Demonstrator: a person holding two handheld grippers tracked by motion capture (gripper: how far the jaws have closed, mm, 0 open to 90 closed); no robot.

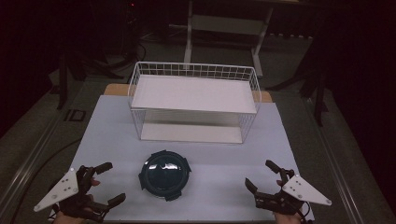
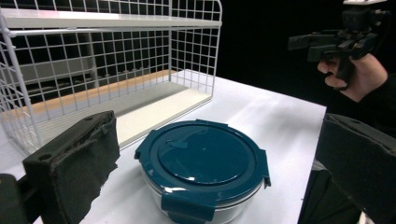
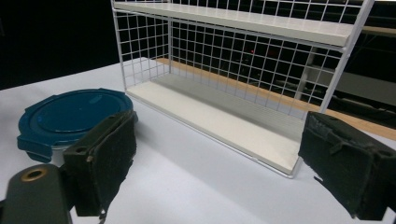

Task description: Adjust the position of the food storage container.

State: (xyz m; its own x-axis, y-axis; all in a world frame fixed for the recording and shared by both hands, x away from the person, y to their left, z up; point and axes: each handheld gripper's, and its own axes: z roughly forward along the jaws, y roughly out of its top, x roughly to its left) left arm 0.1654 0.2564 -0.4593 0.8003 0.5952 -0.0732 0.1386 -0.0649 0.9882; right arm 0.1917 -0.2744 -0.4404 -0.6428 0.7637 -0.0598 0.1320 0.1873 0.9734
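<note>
Round container [image 1: 164,174] sits upright, teal lid up, on the table [image 1: 224,163] between my grippers, near the wire shelf [image 1: 194,100]; no long axis. My left gripper [image 1: 103,183] and right gripper [image 1: 262,176] are both spread, holding nothing.

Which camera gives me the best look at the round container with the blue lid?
The left gripper view: the container sits close and whole, showing its blue lid, the clips and the clear wall beneath. The high view shows it from above, small and dim. In the right gripper view it is partly hidden behind a jaw.
</note>
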